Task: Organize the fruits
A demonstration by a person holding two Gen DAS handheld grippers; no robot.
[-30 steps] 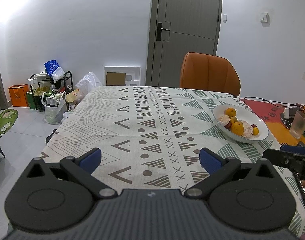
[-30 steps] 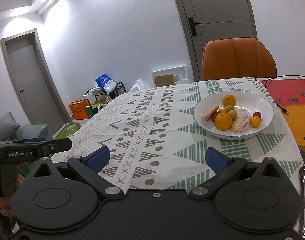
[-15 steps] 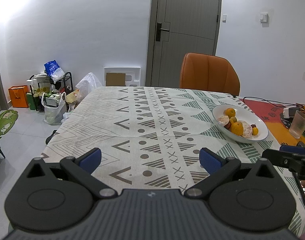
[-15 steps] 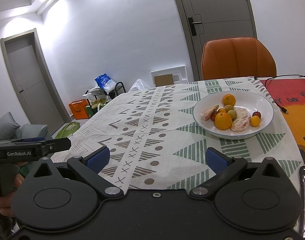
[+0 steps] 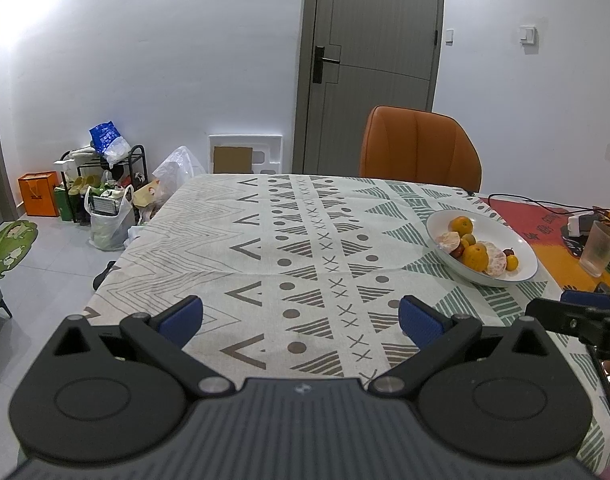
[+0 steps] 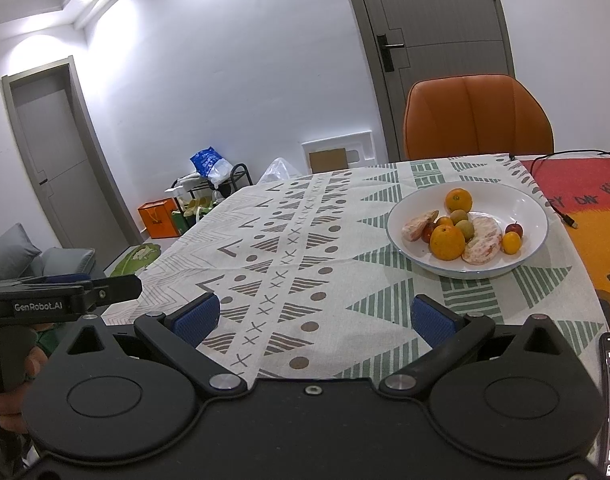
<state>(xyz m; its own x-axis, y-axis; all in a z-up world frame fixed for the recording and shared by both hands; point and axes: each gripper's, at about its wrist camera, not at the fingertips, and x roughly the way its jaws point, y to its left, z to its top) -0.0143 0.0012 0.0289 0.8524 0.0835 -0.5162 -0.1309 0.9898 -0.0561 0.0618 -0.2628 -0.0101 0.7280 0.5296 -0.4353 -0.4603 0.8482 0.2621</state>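
Holding both tongs, left (image 5: pixel 301 316) and right (image 6: pixel 312 314), spread and empty over the table (image 6: pixel 289 240). All fruit (image 6: pixel 461 230) sits in the bowl (image 6: pixel 533 204) at my 1 o'clock. Could be sorted already or awaiting sorting; can't tell.

A: What did the left claw (image 5: pixel 301 316) look like in its own camera?

B: Matte black, with two round housings low in the frame, each marked by a shallow disc. Angled black arms ran up from silver pivot screws to blue ribbed pads (image 5: pixel 183 316). A grey ridged plate with a tiny logo sat bottom centre.

A: And the right claw (image 6: pixel 313 314)?

B: The same build, but its middle plate was smooth black with one small screw. At the left edge of that view, the other unit's side read "GenRobot.AI" in white, above a grey handle.
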